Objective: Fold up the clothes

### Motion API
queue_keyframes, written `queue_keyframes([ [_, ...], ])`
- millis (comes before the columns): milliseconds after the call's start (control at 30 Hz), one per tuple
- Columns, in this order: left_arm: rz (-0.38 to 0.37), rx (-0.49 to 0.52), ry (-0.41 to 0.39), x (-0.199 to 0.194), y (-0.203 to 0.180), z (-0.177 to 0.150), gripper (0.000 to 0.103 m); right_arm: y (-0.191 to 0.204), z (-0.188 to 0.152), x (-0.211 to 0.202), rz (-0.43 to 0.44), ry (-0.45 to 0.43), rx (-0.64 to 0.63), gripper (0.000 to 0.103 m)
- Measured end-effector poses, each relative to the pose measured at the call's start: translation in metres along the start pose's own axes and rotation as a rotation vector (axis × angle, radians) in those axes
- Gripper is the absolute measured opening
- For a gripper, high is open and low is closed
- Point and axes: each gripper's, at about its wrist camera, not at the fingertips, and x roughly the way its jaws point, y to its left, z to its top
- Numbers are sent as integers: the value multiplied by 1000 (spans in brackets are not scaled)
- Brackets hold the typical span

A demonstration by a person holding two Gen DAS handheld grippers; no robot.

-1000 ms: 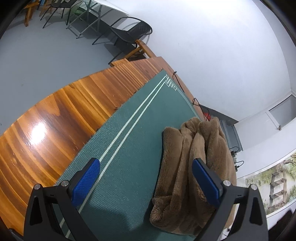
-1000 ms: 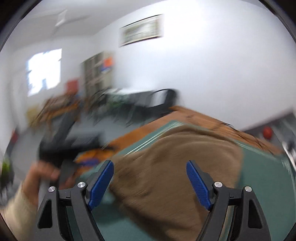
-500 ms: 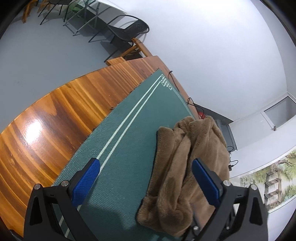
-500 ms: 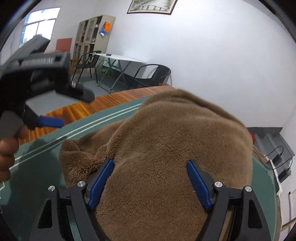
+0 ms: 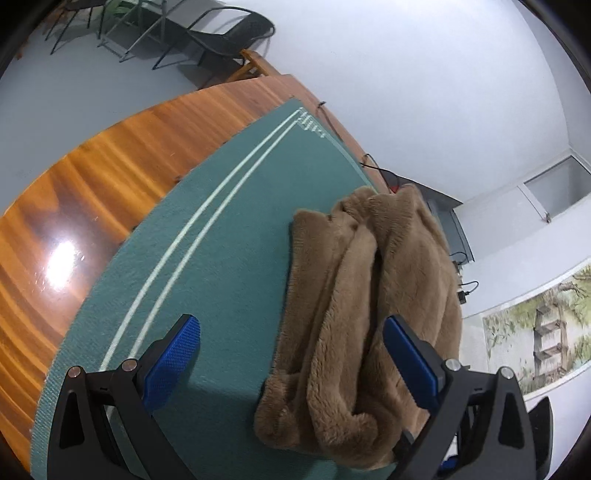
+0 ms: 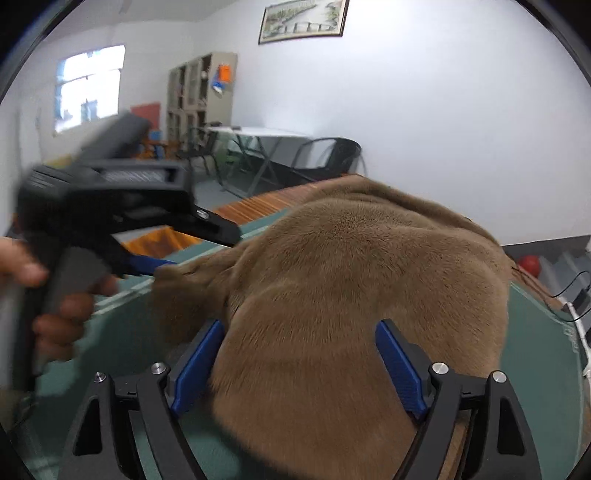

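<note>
A brown fleece garment (image 5: 365, 306) lies bunched in loose folds on the green mat (image 5: 221, 236). It also fills the right wrist view (image 6: 351, 295). My left gripper (image 5: 291, 358) is open just above the mat, its right pad beside the garment's near end. My right gripper (image 6: 295, 358) is open, its blue pads either side of the fleece, close over it. The left gripper (image 6: 147, 262) and the hand holding it show at the left of the right wrist view, beside the garment's edge.
The mat lies on a wooden table (image 5: 74, 192). Black chairs (image 5: 229, 33) and a folding table (image 6: 258, 133) stand beyond the table's far end. Cables (image 5: 369, 162) hang at the table's wall-side edge.
My right gripper swung in over the garment and now straddles it. My left gripper moved closer to the garment's near end. Both stayed open.
</note>
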Motion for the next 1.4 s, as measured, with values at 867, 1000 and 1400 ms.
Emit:
queue_keyframes([
  [867, -306, -41, 372, 56, -1, 57, 102, -201, -83, -46, 278, -39, 854, 102],
  [1000, -270, -4, 431, 74, -4, 59, 102, -224, -94, -25, 379, -19, 1040, 102],
  [1400, -316, 23, 438, 92, 3, 65, 102, -224, -69, 20, 411, 67, 1089, 102],
])
